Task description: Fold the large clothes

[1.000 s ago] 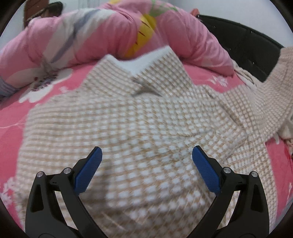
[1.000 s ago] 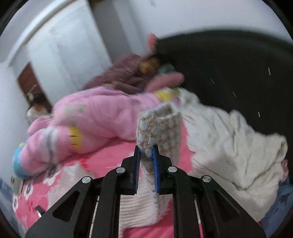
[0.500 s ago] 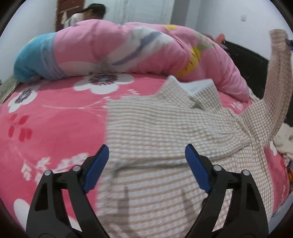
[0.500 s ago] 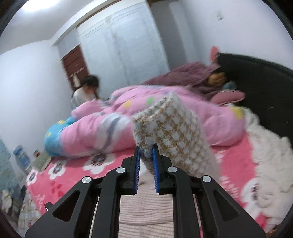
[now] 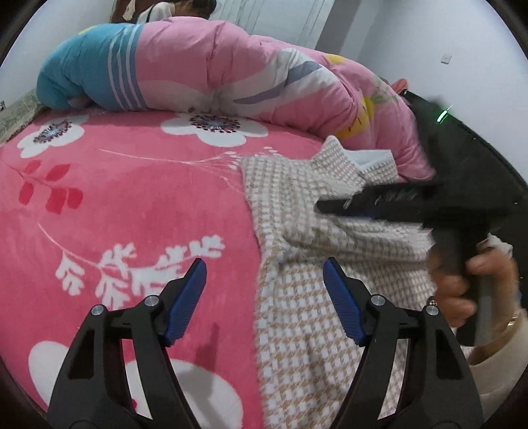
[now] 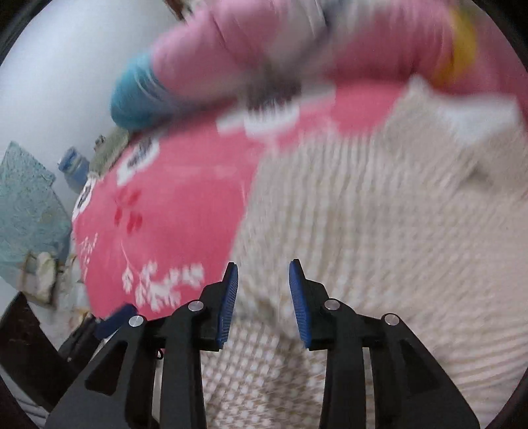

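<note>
A beige-and-white houndstooth garment lies flat on the pink floral bed sheet, collar toward the quilt, with a sleeve folded across its chest. My left gripper hovers over the garment's left edge. Its jaws are closing, and the pads touch nothing. My right gripper points down at the garment, which is blurred in the right wrist view. Its jaws are opening with cloth below the gap and no grip on it. In the left wrist view the right gripper rests low over the folded sleeve, held by a hand.
A rolled pink and blue quilt runs along the far side of the bed. A black headboard stands at the right. A person is behind the quilt. A blue bottle and teal cloth sit off the bed's left edge.
The right gripper swung down from high above the bed with the sleeve, laid it across the garment and let go. The left gripper slid left to the garment's edge, jaws narrowing.
</note>
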